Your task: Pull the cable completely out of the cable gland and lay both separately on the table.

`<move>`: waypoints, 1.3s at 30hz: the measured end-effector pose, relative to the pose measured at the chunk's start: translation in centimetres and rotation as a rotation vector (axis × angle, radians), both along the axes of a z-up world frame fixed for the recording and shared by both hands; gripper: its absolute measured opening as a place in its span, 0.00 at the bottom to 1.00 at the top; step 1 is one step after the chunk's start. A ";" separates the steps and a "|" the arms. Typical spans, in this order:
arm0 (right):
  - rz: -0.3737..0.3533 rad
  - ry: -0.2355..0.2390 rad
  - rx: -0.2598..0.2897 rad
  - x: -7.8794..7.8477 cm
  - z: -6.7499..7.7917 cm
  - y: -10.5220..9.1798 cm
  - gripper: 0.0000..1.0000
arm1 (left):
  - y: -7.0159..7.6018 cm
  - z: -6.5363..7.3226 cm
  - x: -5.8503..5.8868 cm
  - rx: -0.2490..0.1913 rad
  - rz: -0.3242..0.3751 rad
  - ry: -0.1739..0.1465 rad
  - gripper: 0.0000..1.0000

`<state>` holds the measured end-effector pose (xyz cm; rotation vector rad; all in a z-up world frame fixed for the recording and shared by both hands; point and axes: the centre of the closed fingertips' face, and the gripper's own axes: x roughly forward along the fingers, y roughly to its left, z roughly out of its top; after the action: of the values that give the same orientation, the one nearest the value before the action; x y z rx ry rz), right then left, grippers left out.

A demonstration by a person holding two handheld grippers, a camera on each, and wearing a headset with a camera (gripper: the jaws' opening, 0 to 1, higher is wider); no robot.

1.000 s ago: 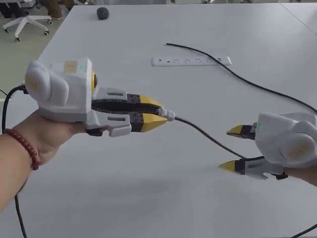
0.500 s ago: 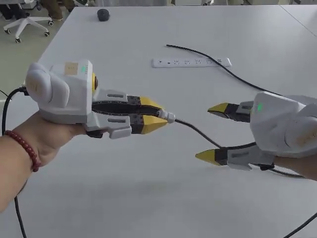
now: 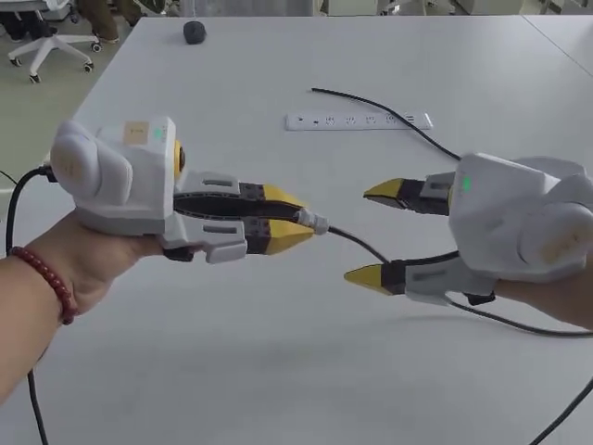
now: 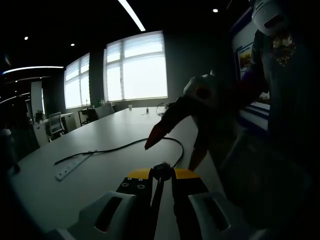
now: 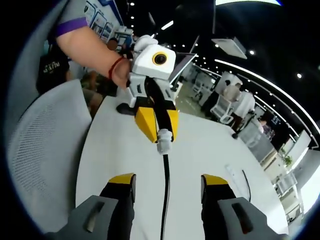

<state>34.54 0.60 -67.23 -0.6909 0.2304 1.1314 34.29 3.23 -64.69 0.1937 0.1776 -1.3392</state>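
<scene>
My left gripper (image 3: 306, 218) is held above the table, shut on a small white cable gland (image 3: 318, 222) at its yellow tips. A black cable (image 3: 357, 243) leaves the gland to the right and passes between the spread jaws of my right gripper (image 3: 371, 234), which is open and a short way from the gland. In the right gripper view the gland (image 5: 164, 136) faces me and the cable (image 5: 165, 200) runs down the gap between my right gripper's (image 5: 167, 182) jaws, untouched. The left gripper view shows the gland (image 4: 161, 171) at the jaw tips, with the right gripper (image 4: 192, 117) just beyond.
A white power strip (image 3: 357, 119) lies farther back on the white table (image 3: 278, 371), with its black lead (image 3: 389, 107) trailing right. A dark round object (image 3: 194, 32) sits at the far edge. Office chairs (image 3: 46, 37) stand beyond the table's left side.
My right gripper has moved left and up toward the gland, staying open, and its jaws now straddle the cable. The left gripper has kept its place and its hold.
</scene>
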 end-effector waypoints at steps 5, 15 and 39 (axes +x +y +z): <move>0.018 -0.011 -0.005 -0.1 0.4 0.6 0.49 | 0.0 -0.1 -0.1 0.002 -0.001 0.000 0.16; 0.044 -0.027 -0.021 -0.4 0.8 1.3 0.33 | -0.1 -0.1 -0.1 0.001 -0.001 0.000 0.16; 0.095 -0.061 -0.107 -0.2 0.0 1.8 0.00 | -0.1 0.0 -0.2 -0.012 -0.008 -0.001 0.16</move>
<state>34.32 2.37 -67.26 -0.8374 0.2094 1.1931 34.08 3.10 -64.65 0.1851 0.1676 -1.3480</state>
